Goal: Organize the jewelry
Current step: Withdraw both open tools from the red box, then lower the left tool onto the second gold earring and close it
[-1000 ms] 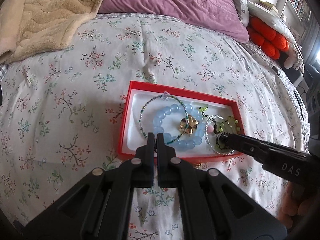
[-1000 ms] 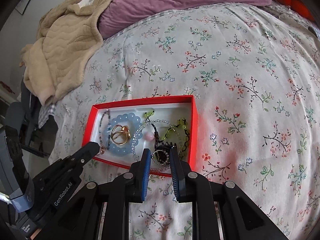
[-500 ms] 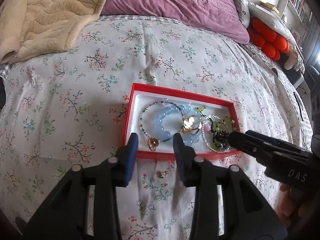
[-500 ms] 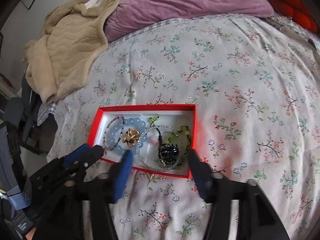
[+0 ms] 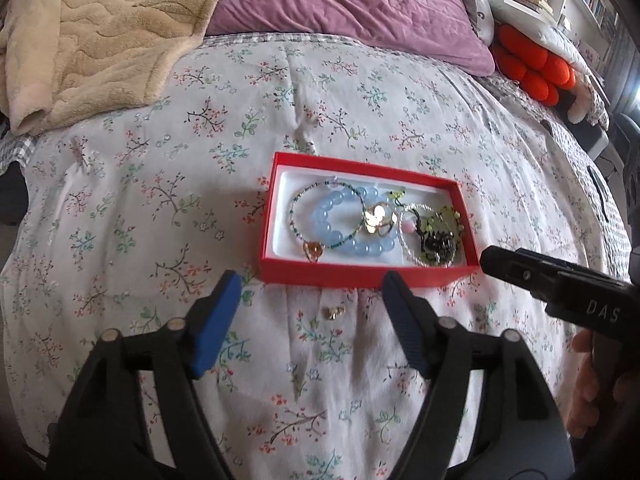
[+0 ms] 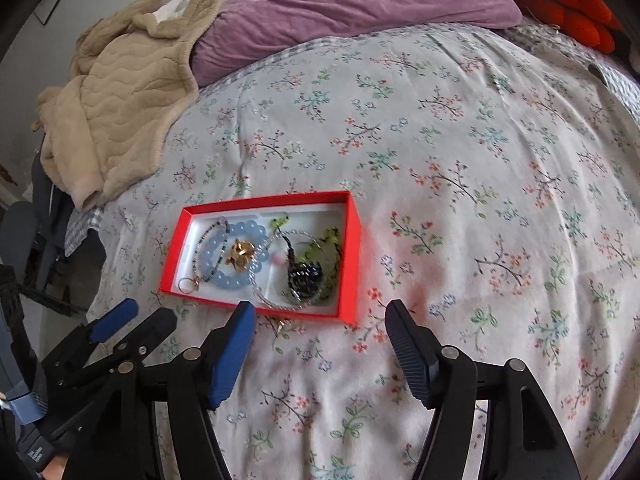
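A red box [image 5: 360,274] with a white inside lies on the floral bedspread; its right wall [image 6: 352,248] shows in the right wrist view. It holds a blue bead bracelet [image 5: 326,224] [image 6: 212,258], a gold flower piece [image 5: 376,216] [image 6: 240,258], a thin beaded bracelet with a gold charm [image 5: 312,250], a clear bead bracelet [image 5: 412,252] and a black piece [image 5: 438,242] [image 6: 304,274]. A small gold earring [image 5: 334,311] [image 6: 285,324] lies on the bedspread just in front of the box. My left gripper [image 5: 310,286] [image 6: 148,312] and right gripper [image 6: 320,308] [image 5: 504,262] hover before the box. Both have their jaws opening, and neither grips anything.
A beige blanket [image 5: 100,40] is heaped at the back left. A purple duvet [image 5: 340,0] lies across the back and orange cushions [image 5: 532,68] sit at the far right. A hand [image 5: 588,384] holds the right gripper at the lower right edge.
Both grippers went from shut to wide open and drew back from the box. The charm bracelet and the black piece they were over now lie loose in the box.
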{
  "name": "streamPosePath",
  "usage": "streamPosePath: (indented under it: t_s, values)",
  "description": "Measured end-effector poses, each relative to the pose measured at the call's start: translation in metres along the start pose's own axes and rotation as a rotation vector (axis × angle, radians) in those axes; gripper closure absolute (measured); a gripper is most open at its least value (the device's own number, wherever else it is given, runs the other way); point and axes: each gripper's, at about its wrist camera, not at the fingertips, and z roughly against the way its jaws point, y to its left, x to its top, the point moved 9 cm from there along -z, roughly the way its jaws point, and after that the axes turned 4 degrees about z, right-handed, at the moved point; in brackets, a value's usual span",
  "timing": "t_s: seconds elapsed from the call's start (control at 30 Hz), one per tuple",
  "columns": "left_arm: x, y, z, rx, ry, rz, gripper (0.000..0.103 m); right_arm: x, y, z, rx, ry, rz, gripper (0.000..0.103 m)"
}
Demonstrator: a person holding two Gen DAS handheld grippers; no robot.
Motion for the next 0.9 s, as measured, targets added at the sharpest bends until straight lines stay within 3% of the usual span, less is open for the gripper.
streamPosePath:
  t_s: [0.17, 0.4, 0.9]
  values:
    - [-0.013, 0.002, 0.003, 0.010, 0.037, -0.010, 0.020, -0.010, -0.005, 0.002, -0.036, 0.023, 0.015, 0.027]
    - [-0.043, 0.014, -0.003, -0.011, 0.167, 0.031, 0.020, -0.030, -0.017, 0.000, -0.089, 0.077, 0.016, 0.022]
    - [-0.073, 0.040, -0.015, -0.044, 0.255, 0.117, 0.019, -0.064, -0.038, -0.009, -0.150, 0.186, 0.012, 0.021]
